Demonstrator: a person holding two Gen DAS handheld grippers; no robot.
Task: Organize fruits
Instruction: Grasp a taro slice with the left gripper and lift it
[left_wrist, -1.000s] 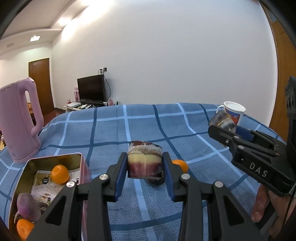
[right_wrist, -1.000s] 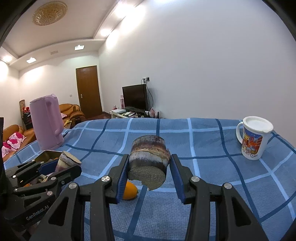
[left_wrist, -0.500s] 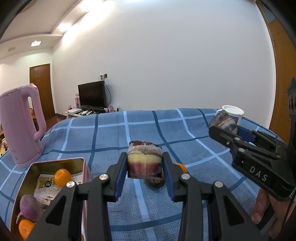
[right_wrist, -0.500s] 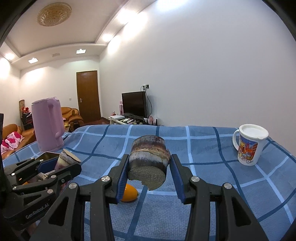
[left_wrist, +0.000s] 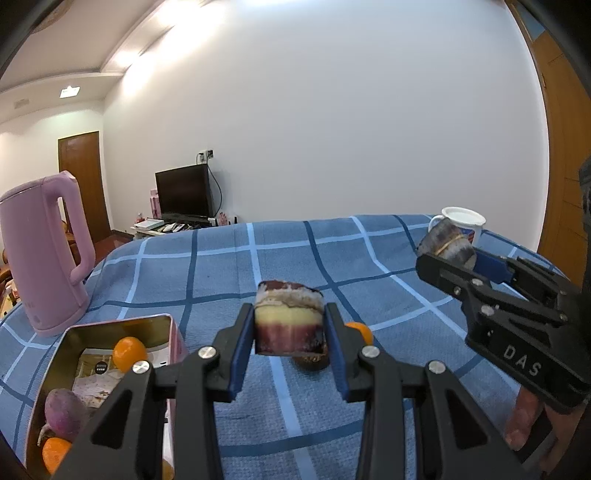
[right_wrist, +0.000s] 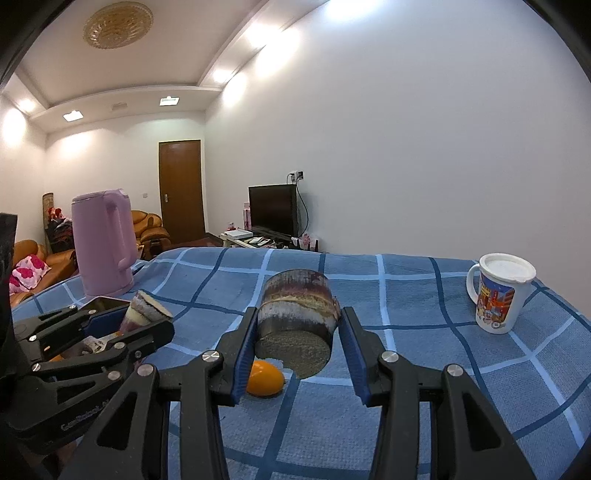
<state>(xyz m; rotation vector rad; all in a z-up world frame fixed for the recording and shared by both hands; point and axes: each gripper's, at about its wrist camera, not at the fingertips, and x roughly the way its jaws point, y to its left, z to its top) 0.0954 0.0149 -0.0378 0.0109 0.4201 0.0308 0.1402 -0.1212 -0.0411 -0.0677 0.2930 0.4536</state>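
Home living room; television, sofa

both views ride low and close over the blue checked cloth, looking along their own fingers toward the far white wall. each catches the other gripper at its edge; both share the pink kettle, television and mug.

We see the tin cut off at the left wrist picture's lower edge, a dark fruit and an orange half hidden behind the cane piece, and the hand mostly behind the right gripper.
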